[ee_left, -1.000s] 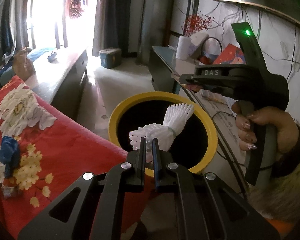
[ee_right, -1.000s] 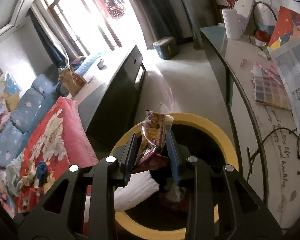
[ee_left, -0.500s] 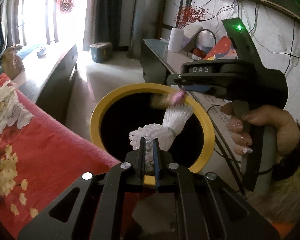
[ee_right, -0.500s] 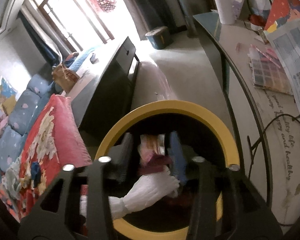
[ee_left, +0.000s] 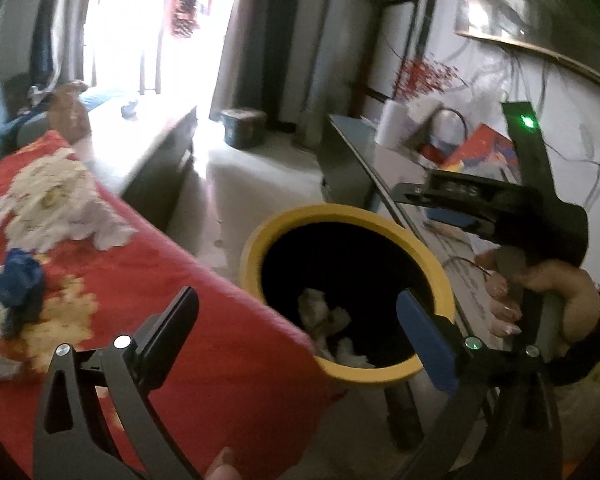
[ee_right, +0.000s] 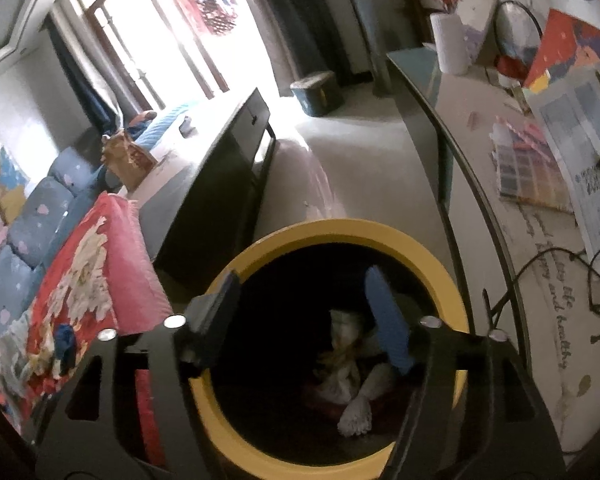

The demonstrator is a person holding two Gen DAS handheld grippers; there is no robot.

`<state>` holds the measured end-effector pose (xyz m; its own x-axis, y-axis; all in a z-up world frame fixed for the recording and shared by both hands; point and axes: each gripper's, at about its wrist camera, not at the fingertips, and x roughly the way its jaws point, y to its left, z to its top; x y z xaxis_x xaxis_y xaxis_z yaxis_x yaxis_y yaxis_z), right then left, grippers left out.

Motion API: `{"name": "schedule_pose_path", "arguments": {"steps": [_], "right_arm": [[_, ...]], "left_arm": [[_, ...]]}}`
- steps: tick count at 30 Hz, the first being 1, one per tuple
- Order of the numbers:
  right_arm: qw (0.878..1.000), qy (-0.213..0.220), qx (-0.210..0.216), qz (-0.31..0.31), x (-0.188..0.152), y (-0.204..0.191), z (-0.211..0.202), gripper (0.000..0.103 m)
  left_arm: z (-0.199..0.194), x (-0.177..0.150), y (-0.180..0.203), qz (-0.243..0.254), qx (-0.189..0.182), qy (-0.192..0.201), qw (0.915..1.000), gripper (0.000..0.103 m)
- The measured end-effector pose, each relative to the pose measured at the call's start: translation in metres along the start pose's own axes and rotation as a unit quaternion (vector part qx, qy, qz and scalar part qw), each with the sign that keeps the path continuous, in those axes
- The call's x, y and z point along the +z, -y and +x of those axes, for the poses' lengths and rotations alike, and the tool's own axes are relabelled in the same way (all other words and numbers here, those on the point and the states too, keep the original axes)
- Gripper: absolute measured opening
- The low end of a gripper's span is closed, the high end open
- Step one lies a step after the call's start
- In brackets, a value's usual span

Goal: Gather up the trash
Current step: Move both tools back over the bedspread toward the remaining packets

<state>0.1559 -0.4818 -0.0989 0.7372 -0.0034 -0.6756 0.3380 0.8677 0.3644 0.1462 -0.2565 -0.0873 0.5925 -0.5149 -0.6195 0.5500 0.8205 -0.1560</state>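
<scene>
The left gripper (ee_left: 296,318) is opening wide with nothing between its jaws; the right gripper (ee_right: 304,320) is opening too, also with nothing in it, right above the yellow bin (ee_right: 340,236); the white trash (ee_right: 354,416) lies down inside the bin; a red blanket (ee_left: 148,264) sits just beside it; a long table (ee_right: 480,184) is farther back.

We see a pale floor (ee_right: 352,148) carrying a yellow-rimmed bin (ee_right: 456,280), with a small teal box (ee_right: 318,88) well apart near the window. Beside the bin, a glass-topped bench (ee_right: 480,184) bears a paper roll (ee_right: 452,44), a colour-swatch sheet (ee_right: 528,168), printed papers (ee_right: 584,128) and dark cables (ee_right: 596,280). A red floral blanket (ee_left: 100,248) holds what may be a blue crumpled scrap (ee_left: 18,280).
</scene>
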Motion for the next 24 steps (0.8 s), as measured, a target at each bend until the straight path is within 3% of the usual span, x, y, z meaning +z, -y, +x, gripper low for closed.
{"name": "schedule_pose_path", "arguments": {"steps": [13,24], "right_arm": [[0.996,0.014,0.050,-0.073,-0.010,-0.057,-0.023,0.066],[0.982,-0.002,0.114,-0.149,-0.034,-0.116,-0.036,0.066]], "left_arm": [[-0.061,0.000,-0.047,-0.047,0.079,0.059,0.9940,0.096],[-0.107,-0.007,-0.098,-0.098,0.152,0.094,0.9792,0.096]]}}
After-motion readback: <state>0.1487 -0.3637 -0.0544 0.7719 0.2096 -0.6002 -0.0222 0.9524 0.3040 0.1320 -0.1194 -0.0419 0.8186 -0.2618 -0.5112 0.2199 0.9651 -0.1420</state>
